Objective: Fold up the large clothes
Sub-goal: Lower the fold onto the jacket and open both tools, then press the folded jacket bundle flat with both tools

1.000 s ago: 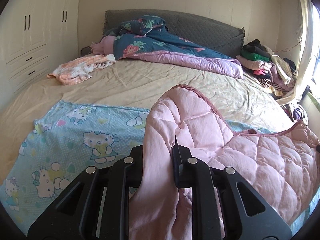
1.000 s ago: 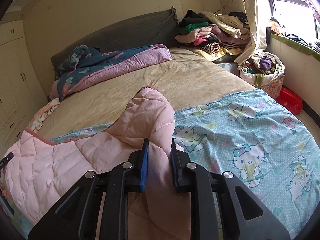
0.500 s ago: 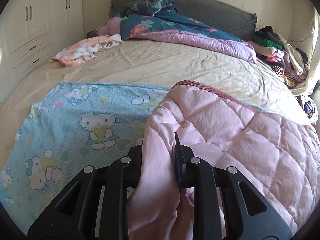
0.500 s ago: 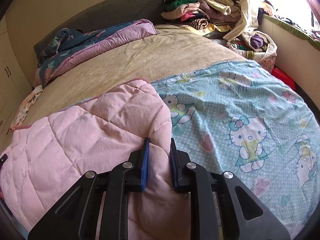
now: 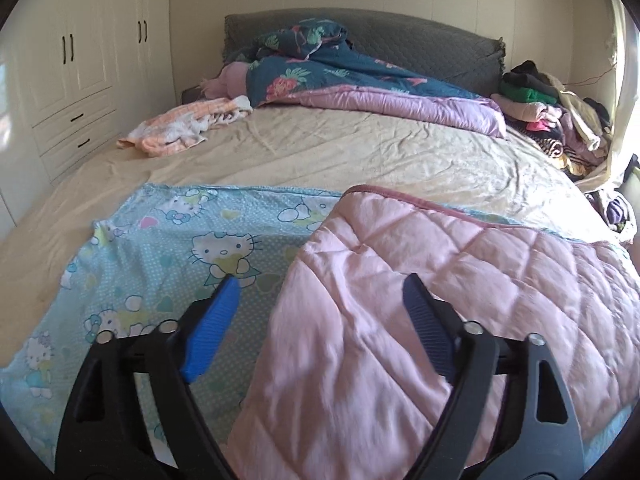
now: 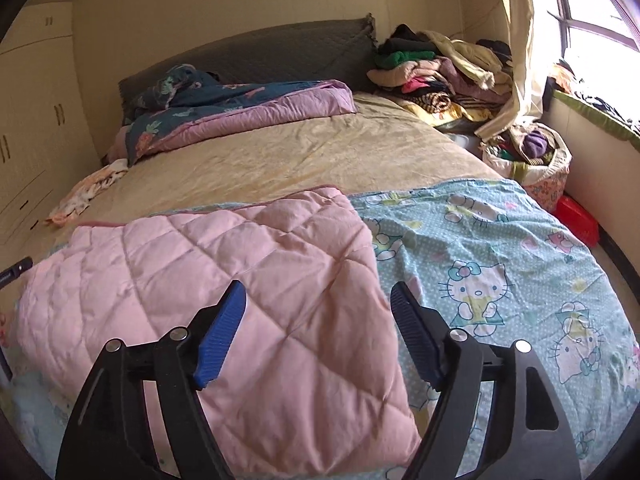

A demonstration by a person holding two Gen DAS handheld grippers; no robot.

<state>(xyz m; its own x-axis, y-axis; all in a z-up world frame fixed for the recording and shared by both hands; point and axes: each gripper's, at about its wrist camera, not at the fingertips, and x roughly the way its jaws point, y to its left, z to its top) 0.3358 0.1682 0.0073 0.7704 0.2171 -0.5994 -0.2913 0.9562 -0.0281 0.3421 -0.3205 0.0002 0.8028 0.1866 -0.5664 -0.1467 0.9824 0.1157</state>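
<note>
A pink quilted blanket [image 5: 460, 280] lies folded over on the light blue cartoon-cat side of the same quilt [image 5: 168, 256], spread on the bed's near end. My left gripper [image 5: 320, 292] is open and empty, its blue pads on either side of the pink fold's left edge. In the right wrist view the pink blanket [image 6: 208, 280] covers the left part of the blue cat fabric [image 6: 500, 264]. My right gripper [image 6: 318, 296] is open and empty above the pink fold's right edge.
The beige bed sheet [image 5: 360, 152] stretches behind. A dark floral and purple duvet [image 5: 340, 84] lies at the grey headboard. An orange-white cloth [image 5: 184, 128] lies at the far left. A clothes pile [image 6: 440, 72], a full bag [image 6: 528, 156], a red box [image 6: 580, 220] stand at the right. White cupboards [image 5: 80, 80] line the left wall.
Both grippers were shut on the pink blanket and carried it forward and down. Now both have opened and let it go, and the pink fold lies flat on the blue side.
</note>
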